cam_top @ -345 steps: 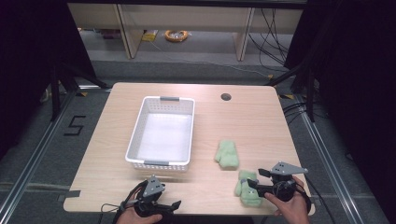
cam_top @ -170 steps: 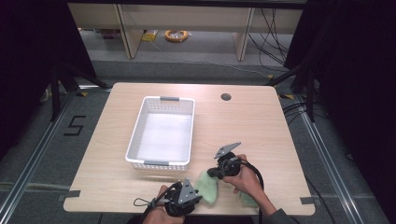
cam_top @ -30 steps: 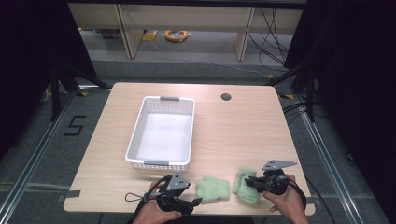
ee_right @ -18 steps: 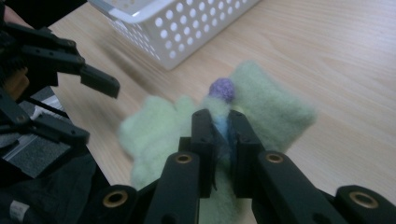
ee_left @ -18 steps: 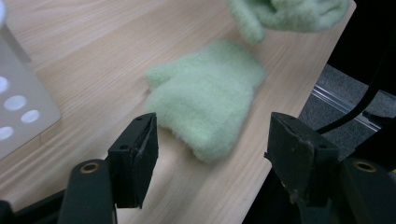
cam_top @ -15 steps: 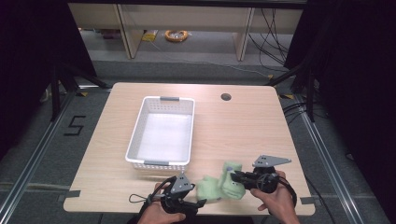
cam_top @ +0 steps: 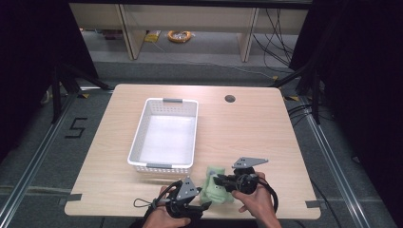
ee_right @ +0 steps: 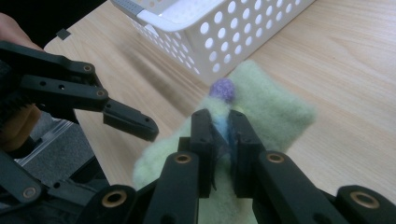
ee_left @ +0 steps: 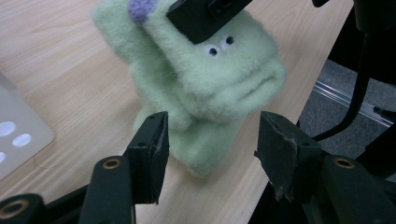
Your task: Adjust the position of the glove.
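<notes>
Green plush, a soft pale frog-like toy (ee_left: 205, 88) with small black eyes and a purple nub, sits near the front edge of the light wooden surface (cam_top: 247, 128), just in front of the white perforated plastic basket (cam_top: 164, 135). My right claw (ee_right: 219, 135) is pinched shut on a fold at the toy's top, holding it up. My left claw (ee_left: 210, 154) has just been closing, its jaws either side of the toy's lower body but not yet pressing. I judge this a two-handed pickup; next I need the left to finish closing, then lift toward the basket. The one writing I can read is a "5" marked on the floor (cam_top: 76, 128).
</notes>
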Action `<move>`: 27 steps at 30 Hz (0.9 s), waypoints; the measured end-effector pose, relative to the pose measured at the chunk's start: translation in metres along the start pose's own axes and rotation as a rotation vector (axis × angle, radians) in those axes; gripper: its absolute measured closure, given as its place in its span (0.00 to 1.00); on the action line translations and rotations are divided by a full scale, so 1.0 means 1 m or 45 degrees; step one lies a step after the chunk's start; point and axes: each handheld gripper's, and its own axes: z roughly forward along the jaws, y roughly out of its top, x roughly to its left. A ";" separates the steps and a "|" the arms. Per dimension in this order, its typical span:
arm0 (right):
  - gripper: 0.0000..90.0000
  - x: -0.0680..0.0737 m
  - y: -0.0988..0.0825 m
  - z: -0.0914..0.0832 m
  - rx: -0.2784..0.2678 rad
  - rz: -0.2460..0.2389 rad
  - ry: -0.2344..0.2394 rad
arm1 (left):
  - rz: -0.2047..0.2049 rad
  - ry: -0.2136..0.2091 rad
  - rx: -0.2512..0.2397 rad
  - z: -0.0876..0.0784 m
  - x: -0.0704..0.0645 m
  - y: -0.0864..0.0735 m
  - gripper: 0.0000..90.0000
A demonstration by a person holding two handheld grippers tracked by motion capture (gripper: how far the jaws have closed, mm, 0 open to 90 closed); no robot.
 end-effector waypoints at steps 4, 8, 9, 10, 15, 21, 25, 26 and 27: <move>0.92 0.004 -0.002 0.004 0.025 0.042 0.002 | -0.003 0.013 0.004 0.004 -0.002 0.000 0.52; 0.92 0.003 -0.005 0.008 0.017 0.060 0.035 | 0.015 0.018 0.003 0.011 0.000 0.000 0.61; 0.92 0.003 -0.005 0.008 0.024 0.067 0.034 | 0.018 0.023 0.011 0.011 0.000 0.000 0.64; 0.91 0.000 -0.005 0.009 0.009 0.037 0.023 | 0.018 0.023 0.011 0.011 0.000 0.000 0.67; 0.92 0.002 -0.006 0.008 0.025 0.049 0.030 | -0.022 0.011 0.018 0.010 0.003 0.002 0.86; 0.91 0.005 -0.007 -0.003 -0.006 0.065 0.034 | -0.048 -0.028 -0.026 -0.003 0.008 0.012 0.89; 0.91 0.006 -0.016 -0.012 -0.028 0.070 0.037 | -0.006 -0.052 -0.013 -0.002 0.012 0.015 0.89; 0.91 0.006 -0.016 -0.012 -0.028 0.070 0.037 | -0.002 -0.051 -0.007 -0.001 0.013 0.016 0.89; 0.91 0.007 -0.022 -0.015 -0.035 0.068 0.028 | -0.004 -0.054 0.002 0.004 0.014 0.017 0.90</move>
